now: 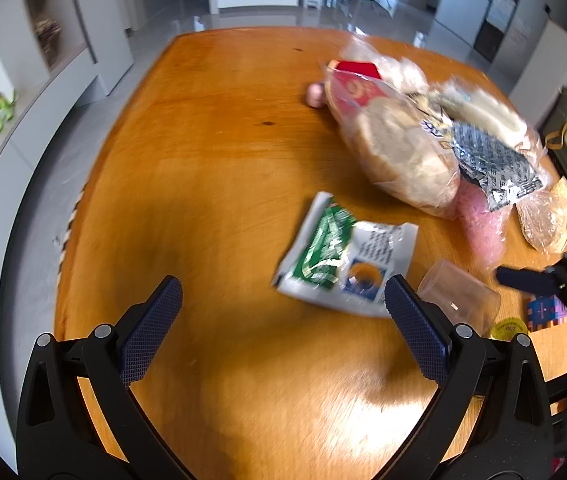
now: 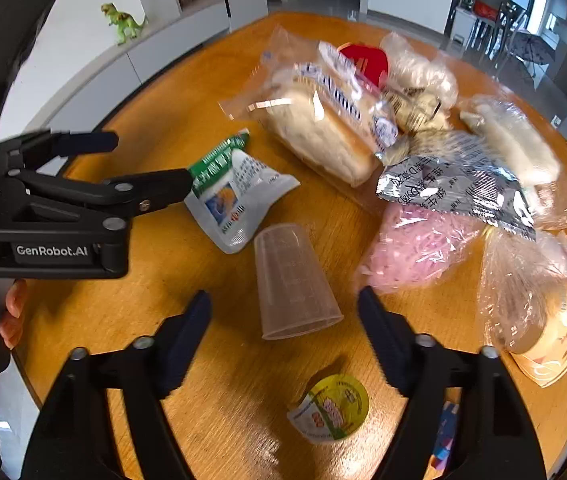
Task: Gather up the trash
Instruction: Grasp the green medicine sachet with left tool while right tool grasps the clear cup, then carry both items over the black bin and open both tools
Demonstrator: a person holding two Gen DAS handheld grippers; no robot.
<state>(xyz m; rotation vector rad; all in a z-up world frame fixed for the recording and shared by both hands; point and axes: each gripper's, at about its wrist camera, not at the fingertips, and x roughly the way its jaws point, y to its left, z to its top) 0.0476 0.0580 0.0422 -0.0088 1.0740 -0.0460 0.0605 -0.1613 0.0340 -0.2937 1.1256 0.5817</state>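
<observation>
Both grippers are hanging over the wooden table (image 2: 211,412) with jaws spread, gripping nothing. Left gripper (image 1: 283,304) is sitting low and level, likely lining up on the green-and-white wrapper (image 1: 343,264), which is lying flat just past its right finger at about 1 o'clock. In the right wrist view the left gripper (image 2: 151,162) is touching or nearly touching that same wrapper (image 2: 235,196); contact unclear. Right gripper (image 2: 285,304) is straddling the clear plastic cup (image 2: 291,284), tipped on its side at 12 o'clock, mouth toward the camera. Yellow foil lid (image 2: 331,406) is lying flat at 6 o'clock, between the finger bases. Bread bag (image 2: 323,128) is further out, 12 to 1 o'clock.
</observation>
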